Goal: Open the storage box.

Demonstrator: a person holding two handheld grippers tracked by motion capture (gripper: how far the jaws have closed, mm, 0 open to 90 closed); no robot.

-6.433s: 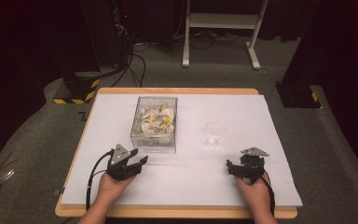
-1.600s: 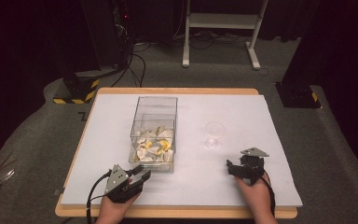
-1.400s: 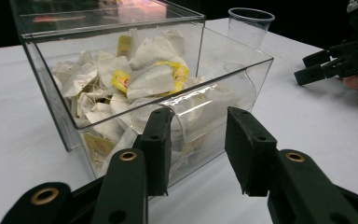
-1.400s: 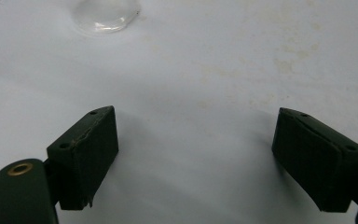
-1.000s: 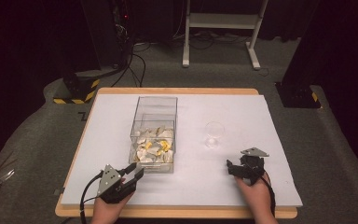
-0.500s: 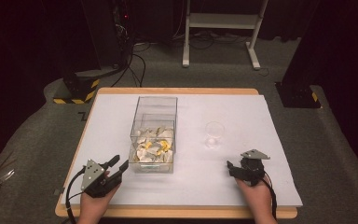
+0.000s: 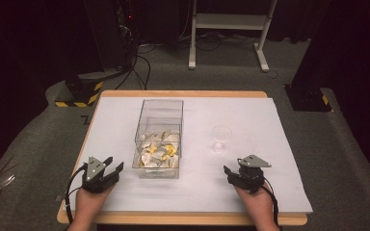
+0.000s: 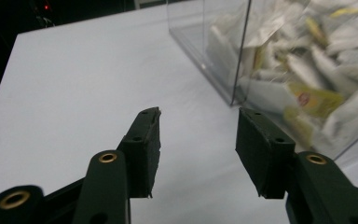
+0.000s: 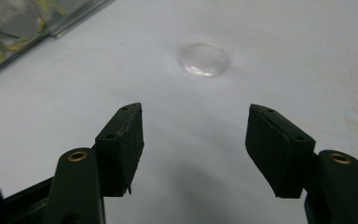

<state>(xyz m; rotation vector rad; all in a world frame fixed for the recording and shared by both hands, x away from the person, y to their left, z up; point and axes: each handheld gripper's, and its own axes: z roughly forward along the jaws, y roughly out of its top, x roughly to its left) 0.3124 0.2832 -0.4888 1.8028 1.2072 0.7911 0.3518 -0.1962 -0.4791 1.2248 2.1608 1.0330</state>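
Spread fingers mark both grippers in the high view: the left gripper [image 7: 113,169] sits low over the white table cover [image 7: 270,125], its hand [image 7: 89,202] coming in from the bottom edge and angled up toward the near left corner of the clear box [image 7: 159,139], just short of it. The right gripper [image 7: 232,172] hangs above the cover on the other side, its hand [image 7: 257,204] likewise entering from below, with the clear cup [image 7: 221,137] a little beyond its tips. From the left gripper view, the jaws have just been opening, nothing between them, and the box's corner [image 8: 242,51], packed with white and yellow sachets [image 8: 314,98], stands close ahead on the right. From the right gripper view, the jaws have just been closing yet stand apart on bare cover, the cup [image 9: 203,59] lying ahead of them.
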